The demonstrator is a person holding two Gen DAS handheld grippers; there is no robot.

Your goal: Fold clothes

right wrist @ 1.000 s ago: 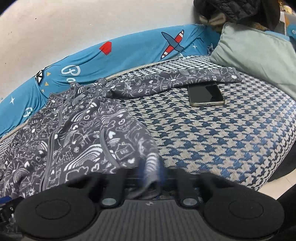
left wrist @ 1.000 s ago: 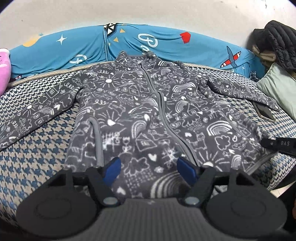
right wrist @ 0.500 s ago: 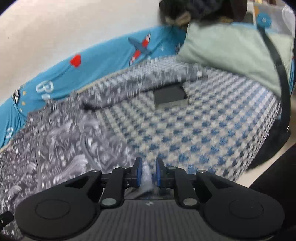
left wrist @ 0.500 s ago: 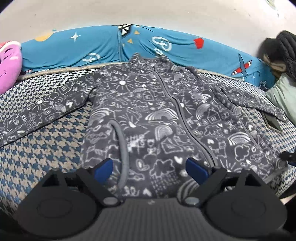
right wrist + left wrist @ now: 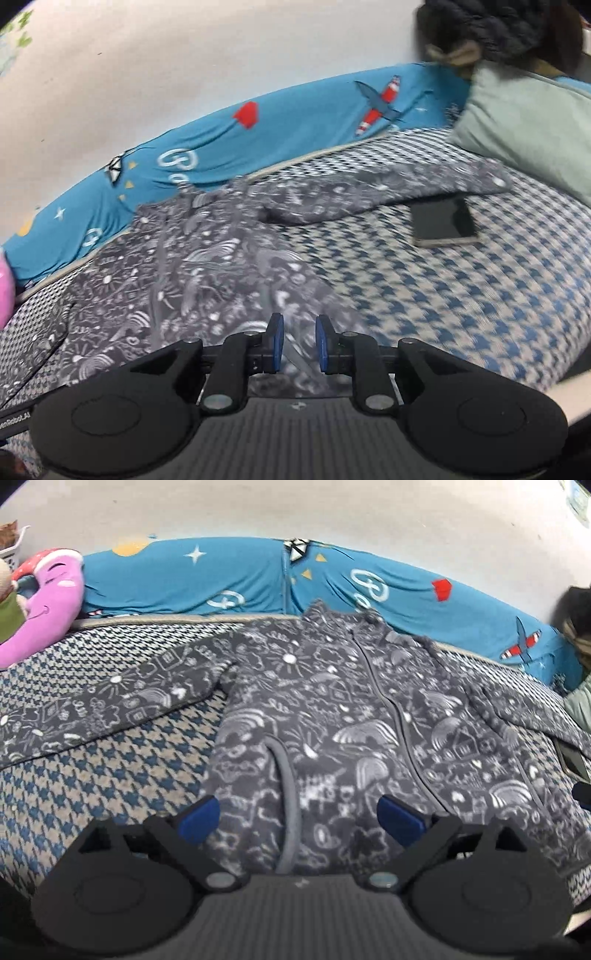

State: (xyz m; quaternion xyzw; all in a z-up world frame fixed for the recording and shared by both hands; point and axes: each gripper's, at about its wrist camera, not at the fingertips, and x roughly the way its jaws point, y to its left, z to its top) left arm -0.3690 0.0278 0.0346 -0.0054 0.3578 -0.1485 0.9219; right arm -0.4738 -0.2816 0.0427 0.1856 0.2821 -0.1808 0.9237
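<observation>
A grey fleece jacket [image 5: 332, 720] with white doodle print lies flat, zipped, front up on the houndstooth bed cover [image 5: 92, 775], both sleeves spread outward. My left gripper [image 5: 299, 819] hovers open over the hem's left part, its blue pads [image 5: 199, 818] wide apart with nothing held. In the right wrist view the jacket [image 5: 221, 266] fills the left side. There my right gripper [image 5: 298, 343] sits at the hem's right corner, blue pads close together with a blurred strip of hem fabric between them.
A phone [image 5: 443, 225] lies on the cover beside the right sleeve cuff. A pale green pillow [image 5: 528, 125] and dark clothes [image 5: 498, 26] sit at the right. A blue printed bolster [image 5: 221, 579] lines the wall, and a pink plush [image 5: 48, 598] is at the left.
My left gripper has moved left along the hem, still open. My right gripper has stayed closed on the hem corner while its view swung about.
</observation>
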